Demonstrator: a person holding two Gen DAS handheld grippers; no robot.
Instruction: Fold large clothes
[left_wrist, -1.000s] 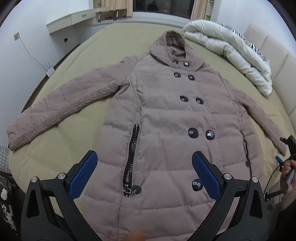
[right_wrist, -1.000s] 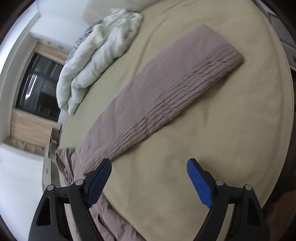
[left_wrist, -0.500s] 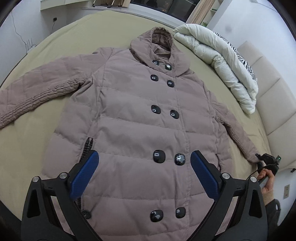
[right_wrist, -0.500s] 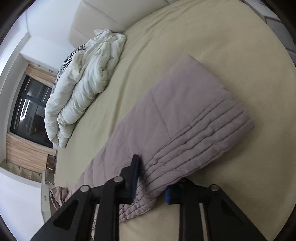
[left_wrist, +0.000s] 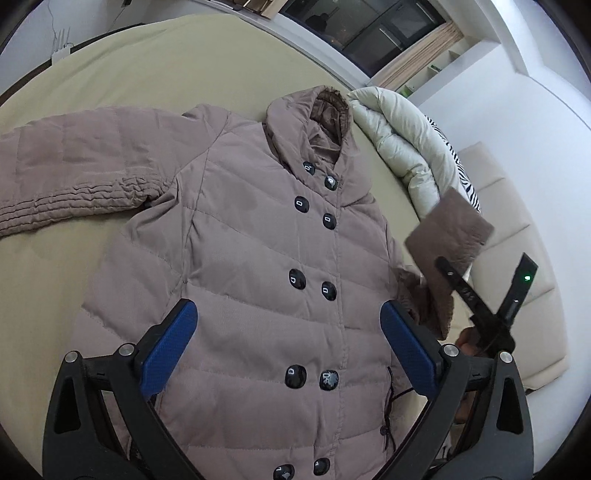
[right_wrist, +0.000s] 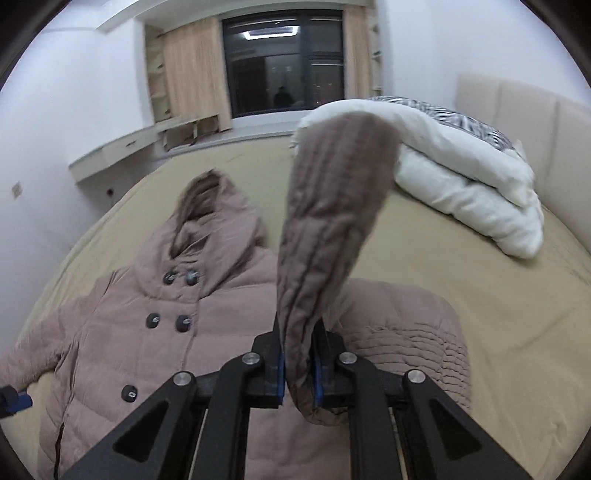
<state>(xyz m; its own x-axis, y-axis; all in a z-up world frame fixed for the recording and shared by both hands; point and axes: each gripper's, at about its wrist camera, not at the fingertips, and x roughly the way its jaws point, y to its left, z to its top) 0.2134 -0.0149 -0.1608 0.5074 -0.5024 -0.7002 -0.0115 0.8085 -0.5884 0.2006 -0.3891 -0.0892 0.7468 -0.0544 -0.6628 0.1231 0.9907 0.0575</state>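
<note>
right gripper (right_wrist: 298, 373) clamping coat (left_wrist: 236, 280) sleeve cuff (right_wrist: 332, 236) (raised), left gripper (left_wrist: 288, 347) open, duvet (right_wrist: 461, 177) behind

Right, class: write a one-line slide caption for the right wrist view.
Right claw shut on the coat's sleeve cuff, lifted above the buttoned coat spread on the bed.
</note>
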